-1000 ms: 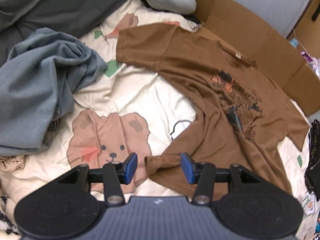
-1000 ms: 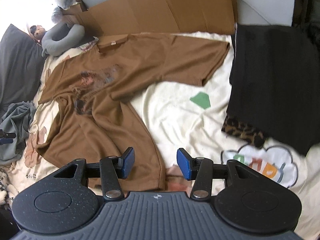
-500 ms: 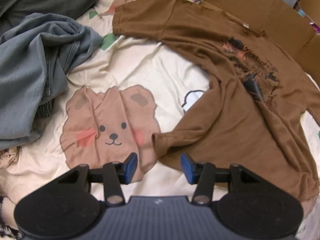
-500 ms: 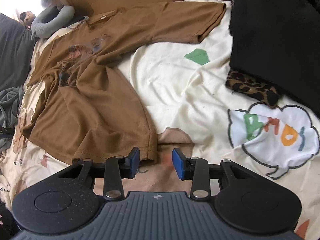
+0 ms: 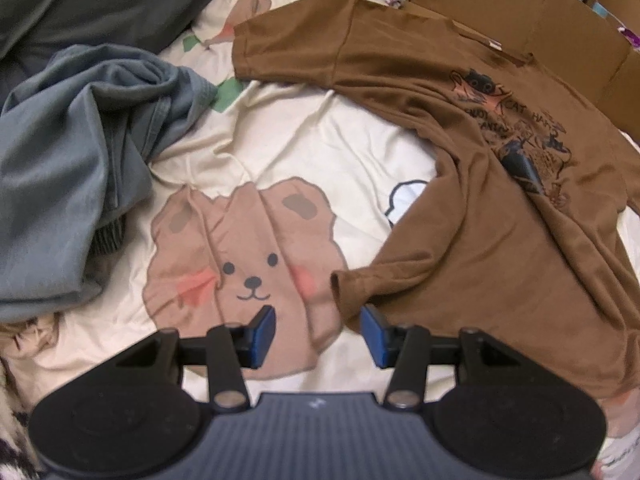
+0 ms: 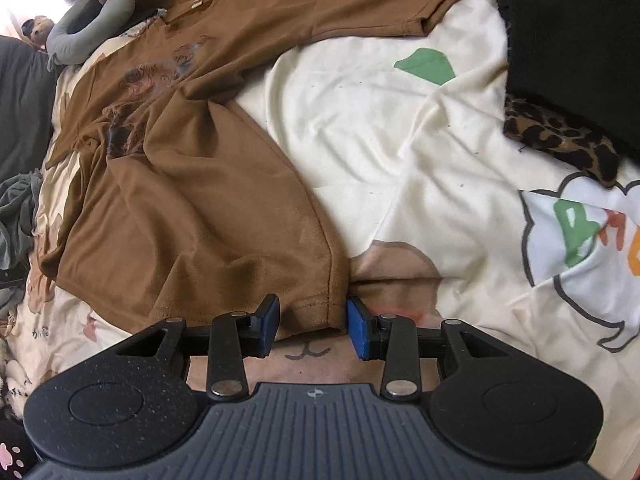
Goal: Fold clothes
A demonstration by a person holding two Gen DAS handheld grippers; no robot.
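Note:
A brown printed T-shirt (image 5: 500,240) lies spread and rumpled on a cream bedsheet (image 5: 300,140) with a bear print. My left gripper (image 5: 319,332) hangs open low over the sheet. One hem corner of the shirt lies just ahead of its right pad, with only sheet in the gap itself. In the right wrist view the other hem corner of the T-shirt (image 6: 192,208) lies between the blue pads of my right gripper (image 6: 313,326). Those jaws are closing, with a gap still showing over the cloth.
A crumpled grey-blue garment (image 5: 68,152) lies left of the bear print. A black garment (image 6: 572,40) on a leopard-print piece (image 6: 560,140) lies right of the shirt. Flattened cardboard (image 5: 520,4) lines the far edge, beside a grey neck pillow (image 6: 88,28).
Both grippers have come down closer to the shirt's hem. The right jaws have narrowed around the hem corner. The left jaws keep the same width.

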